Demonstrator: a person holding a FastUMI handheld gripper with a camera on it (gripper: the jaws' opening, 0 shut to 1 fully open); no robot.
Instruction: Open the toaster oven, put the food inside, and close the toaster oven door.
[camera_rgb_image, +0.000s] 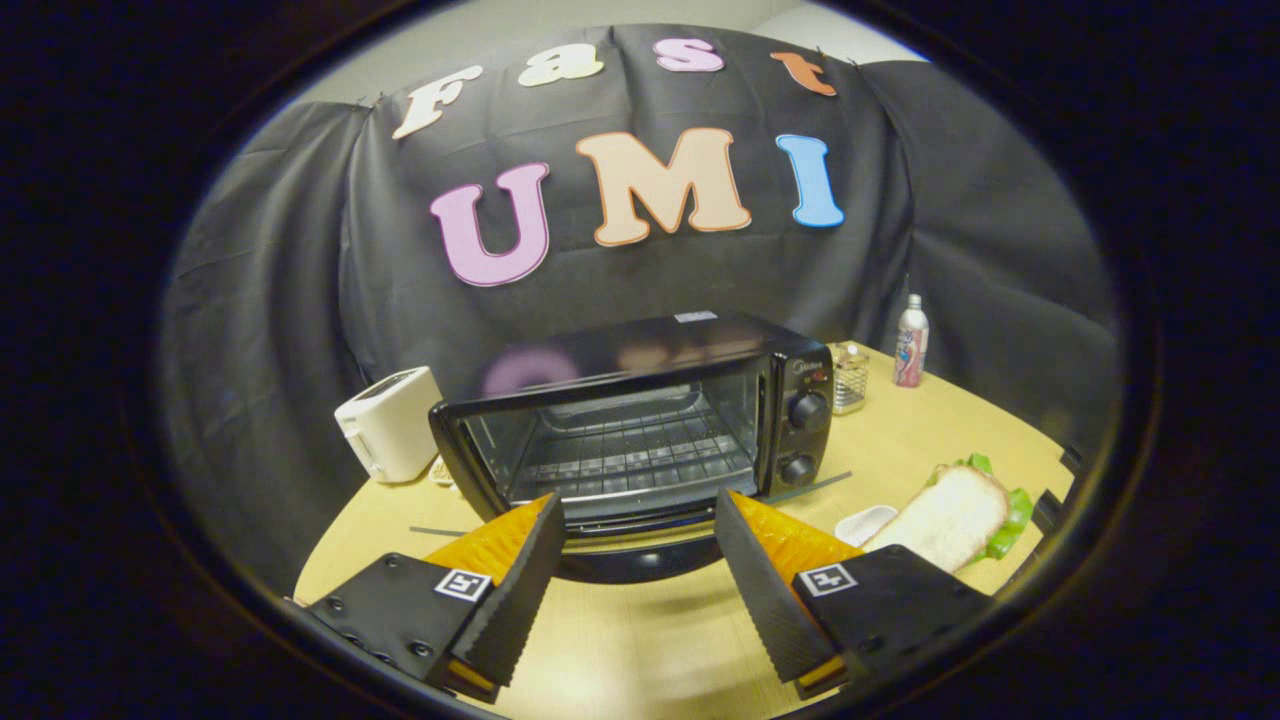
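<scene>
Since the door of the toaster oven (640, 420) already hangs open just beyond the gripper (640, 590), whose fingers stand wide apart and hold nothing, the food is what needs thought. The oven looks heavy and rigid, its wire rack bare. On the wooden table (640, 650), smooth and likely a bit slippery, the sandwich (950, 515) lies beyond the right finger (760, 590), by a small white dish (865, 522). Its bread looks soft and light, with green leaf underneath; I would pinch it gently across the flat faces. Black cloth walls the booth; a white toaster (390, 425), a glass jar (850, 378) and a bottle (911, 342) stand around the oven
</scene>
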